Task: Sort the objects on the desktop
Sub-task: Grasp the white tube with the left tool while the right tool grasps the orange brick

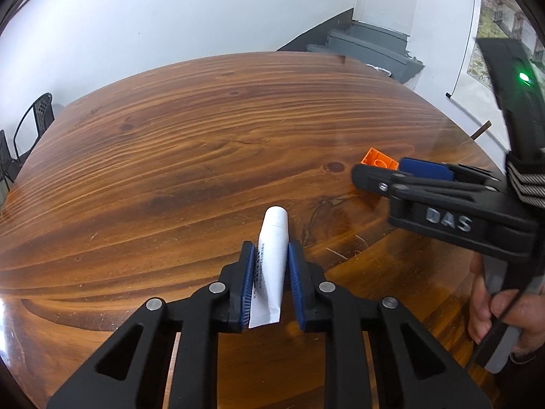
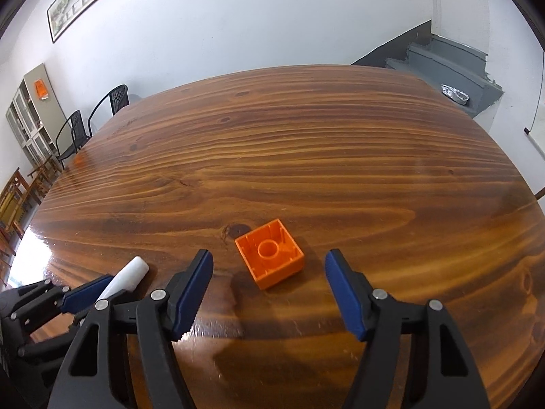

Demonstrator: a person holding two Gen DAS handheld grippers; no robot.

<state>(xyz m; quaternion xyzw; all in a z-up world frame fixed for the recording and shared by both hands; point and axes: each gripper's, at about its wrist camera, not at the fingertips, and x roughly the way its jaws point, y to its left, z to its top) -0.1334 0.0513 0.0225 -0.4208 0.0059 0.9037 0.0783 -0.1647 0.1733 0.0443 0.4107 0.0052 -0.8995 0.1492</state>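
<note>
My left gripper (image 1: pixel 271 250) is shut on a white tube (image 1: pixel 272 259), cap pointing forward, held just above the wooden table (image 1: pixel 170 156). In the right wrist view the tube (image 2: pixel 126 277) and the left gripper (image 2: pixel 98 291) show at the lower left. An orange square brick (image 2: pixel 270 259) lies upside down on the table, hollow side up. My right gripper (image 2: pixel 269 266) is open, its blue pads to either side of the brick and a little short of it. In the left wrist view the right gripper (image 1: pixel 381 173) hides most of the brick (image 1: pixel 379 160).
The round wooden table (image 2: pixel 306 153) stretches ahead. Black chairs (image 2: pixel 95 116) stand beyond its far left edge. Grey steps (image 2: pixel 442 68) with a foil dish (image 2: pixel 454 93) lie at the back right. A hand (image 1: pixel 500 310) grips the right tool's handle.
</note>
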